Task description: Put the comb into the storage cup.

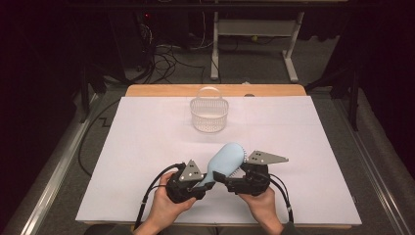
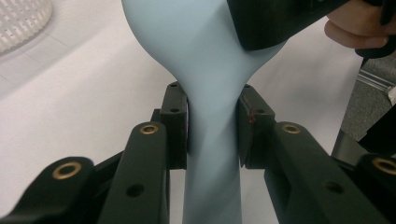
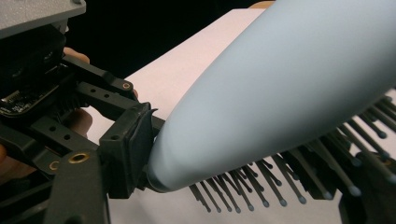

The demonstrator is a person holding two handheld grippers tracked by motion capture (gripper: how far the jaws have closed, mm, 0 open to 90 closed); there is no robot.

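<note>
Blue hairbrush [image 1: 226,161] | handle clamped in left tongs [image 1: 201,187] | head between part-open right tongs [image 1: 230,182]

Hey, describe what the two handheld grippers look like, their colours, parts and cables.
Both the left gripper and the right gripper are black, each topped by a grey three-cornered plate with small holes. Black cables trail from each toward the table's near edge. Up close, the jaws are black linked bars with brass-coloured rivets and screw holes, ending in flat rectangular black pads.
</note>
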